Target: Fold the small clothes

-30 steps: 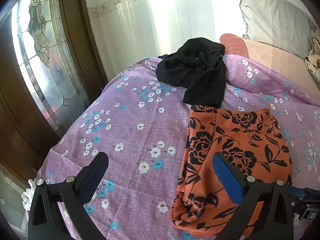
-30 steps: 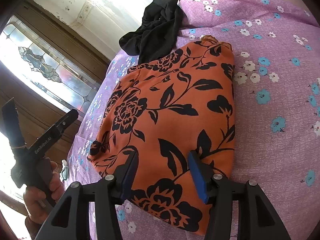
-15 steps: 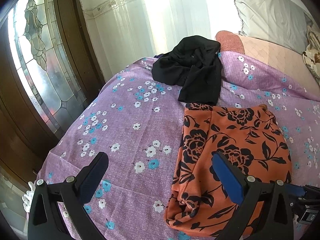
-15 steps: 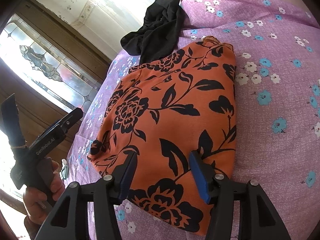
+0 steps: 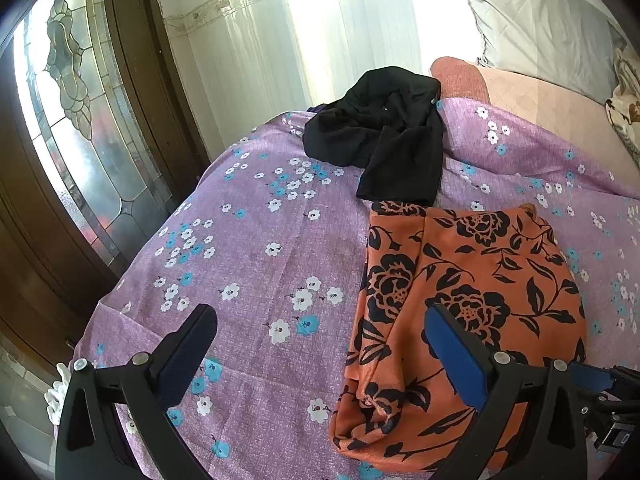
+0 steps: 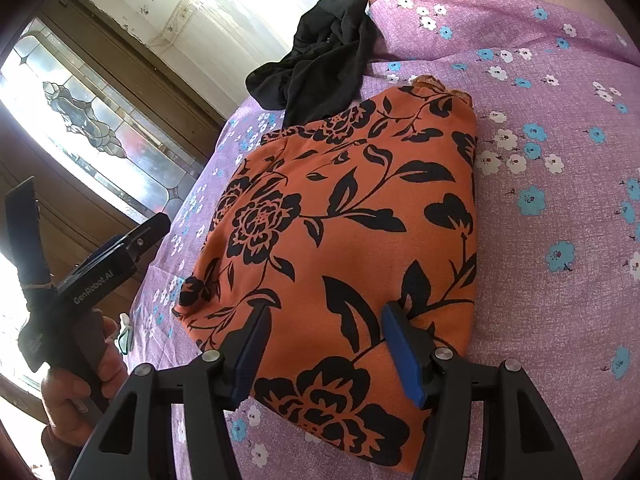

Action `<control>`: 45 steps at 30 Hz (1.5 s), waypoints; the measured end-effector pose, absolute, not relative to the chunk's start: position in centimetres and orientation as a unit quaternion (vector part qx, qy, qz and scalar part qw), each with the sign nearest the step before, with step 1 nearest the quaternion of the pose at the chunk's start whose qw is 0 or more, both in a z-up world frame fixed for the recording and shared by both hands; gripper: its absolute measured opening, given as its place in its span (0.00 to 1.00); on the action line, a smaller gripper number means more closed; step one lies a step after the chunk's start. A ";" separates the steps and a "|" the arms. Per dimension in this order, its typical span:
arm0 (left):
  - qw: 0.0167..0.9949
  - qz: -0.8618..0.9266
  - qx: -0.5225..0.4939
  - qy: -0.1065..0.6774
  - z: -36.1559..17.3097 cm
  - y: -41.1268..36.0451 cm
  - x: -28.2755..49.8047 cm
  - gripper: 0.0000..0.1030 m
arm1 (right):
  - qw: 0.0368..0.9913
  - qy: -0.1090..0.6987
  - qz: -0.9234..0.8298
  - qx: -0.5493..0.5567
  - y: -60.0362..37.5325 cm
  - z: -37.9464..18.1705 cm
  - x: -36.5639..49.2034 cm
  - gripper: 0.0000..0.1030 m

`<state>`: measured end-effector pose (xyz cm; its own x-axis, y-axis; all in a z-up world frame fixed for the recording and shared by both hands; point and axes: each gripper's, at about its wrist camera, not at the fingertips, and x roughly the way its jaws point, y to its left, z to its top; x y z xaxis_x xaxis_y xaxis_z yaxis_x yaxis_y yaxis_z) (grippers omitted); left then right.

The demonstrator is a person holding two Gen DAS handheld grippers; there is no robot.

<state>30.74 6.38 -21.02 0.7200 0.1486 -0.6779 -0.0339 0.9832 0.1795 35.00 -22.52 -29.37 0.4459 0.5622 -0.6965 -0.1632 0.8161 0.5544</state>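
Note:
A folded orange garment with black flowers (image 5: 460,300) lies on the purple flowered bedsheet (image 5: 260,240); it also shows in the right wrist view (image 6: 352,232). A crumpled black garment (image 5: 384,136) lies just beyond it, touching its far edge, and shows in the right wrist view too (image 6: 324,68). My left gripper (image 5: 320,344) is open and empty above the sheet, its right finger over the orange garment's left part. My right gripper (image 6: 324,340) is open and empty over the garment's near edge.
A wooden door with leaded glass (image 5: 68,120) stands left of the bed. A grey pillow (image 5: 532,20) and a pink cover (image 5: 540,100) lie at the head. The hand-held left gripper body (image 6: 92,276) shows at the left of the right wrist view.
The left gripper has drawn back and shifted slightly, so the garments sit a little farther left in its view. The right gripper has barely moved. Both stay open.

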 end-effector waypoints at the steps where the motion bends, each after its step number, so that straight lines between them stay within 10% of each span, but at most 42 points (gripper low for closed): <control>1: 0.924 0.049 0.078 0.371 -21.0 6.4 30.8 1.00 | 0.824 0.478 0.220 0.208 -22.5 -29.4 35.0 0.60; 45: 0.921 0.046 0.084 0.377 -21.5 6.5 30.8 1.00 | 0.830 0.474 0.221 0.194 -22.1 -29.3 34.9 0.63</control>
<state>30.80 6.54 -21.52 0.7122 0.1480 -0.6862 -0.0222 0.9818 0.1888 34.91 -22.12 -29.26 0.4535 0.5513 -0.7003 -0.1829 0.8266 0.5322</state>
